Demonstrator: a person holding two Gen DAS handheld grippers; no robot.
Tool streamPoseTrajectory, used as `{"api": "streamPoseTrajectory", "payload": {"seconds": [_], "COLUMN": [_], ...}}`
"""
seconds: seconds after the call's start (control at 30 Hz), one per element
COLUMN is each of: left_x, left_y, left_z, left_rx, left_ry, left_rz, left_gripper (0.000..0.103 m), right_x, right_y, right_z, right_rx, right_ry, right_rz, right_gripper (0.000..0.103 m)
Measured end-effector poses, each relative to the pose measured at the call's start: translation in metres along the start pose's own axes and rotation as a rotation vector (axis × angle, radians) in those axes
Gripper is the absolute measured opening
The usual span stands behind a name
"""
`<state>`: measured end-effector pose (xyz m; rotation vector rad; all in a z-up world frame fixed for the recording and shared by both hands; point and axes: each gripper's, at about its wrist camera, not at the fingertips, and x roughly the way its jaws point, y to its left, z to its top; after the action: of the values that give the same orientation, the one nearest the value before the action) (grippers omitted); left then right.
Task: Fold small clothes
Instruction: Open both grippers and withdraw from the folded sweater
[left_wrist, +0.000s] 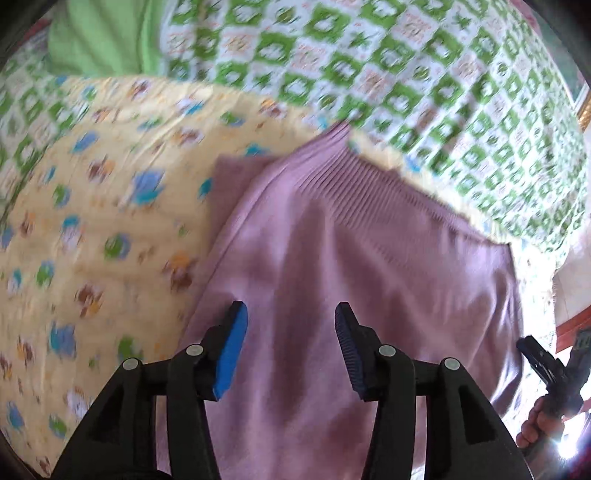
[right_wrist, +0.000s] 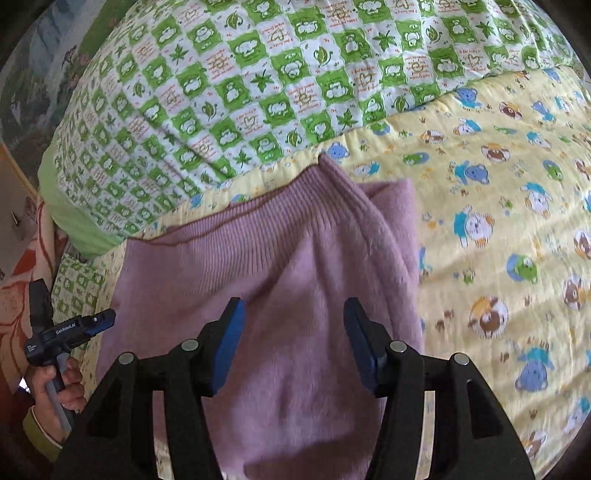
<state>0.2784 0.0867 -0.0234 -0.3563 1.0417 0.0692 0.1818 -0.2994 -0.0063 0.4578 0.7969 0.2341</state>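
A small mauve knitted garment (left_wrist: 332, 266) with a ribbed hem lies on a yellow animal-print blanket (left_wrist: 92, 221). It also shows in the right wrist view (right_wrist: 280, 280), with one side folded over near the ribbed edge. My left gripper (left_wrist: 291, 332) is open and empty, hovering over the garment. My right gripper (right_wrist: 293, 332) is open and empty over the same garment. The right gripper also shows in the left wrist view (left_wrist: 535, 354) at the right edge, and the left gripper shows in the right wrist view (right_wrist: 107, 317) at the left edge, each held in a hand.
A green-and-white checked quilt (right_wrist: 258, 85) lies beyond the yellow blanket (right_wrist: 498, 221). A plain green cloth (left_wrist: 99, 37) sits at the far left. The bed edge and an orange patterned cloth (right_wrist: 22, 266) are at the left.
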Motion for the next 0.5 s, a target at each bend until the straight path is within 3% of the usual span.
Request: {"api": "streamPoseTrajectory", "payload": {"seconds": [0.17,0.27,0.37,0.5], "left_x": [0.011,0.004,-0.013,-0.039], "left_y": [0.020,0.028,0.032,0.043], "left_z": [-0.015,-0.020,-0.029,-0.051], "left_rx": [-0.026,-0.050,-0.068,-0.114], "left_ry": [0.049,0.055,0.043,0.029], "left_rz": [0.062,0.057,0.047,0.065], "left_gripper": [0.050,0.050,0.051,0.062], "right_x": [-0.008,-0.013,-0.025,-0.046], "right_y": [-0.025,-0.039,-0.044,-0.025], "right_z": [-0.032,-0.038,-0.040,-0.038], "right_rx": [0.089,0.143,0.195,0.144], "right_ry": [0.036,0.051,0.037,-0.009], "right_rz": [-0.110,-0.178,-0.147,-0.129], "right_gripper": [0.057,0.057,0.057,0.057]}}
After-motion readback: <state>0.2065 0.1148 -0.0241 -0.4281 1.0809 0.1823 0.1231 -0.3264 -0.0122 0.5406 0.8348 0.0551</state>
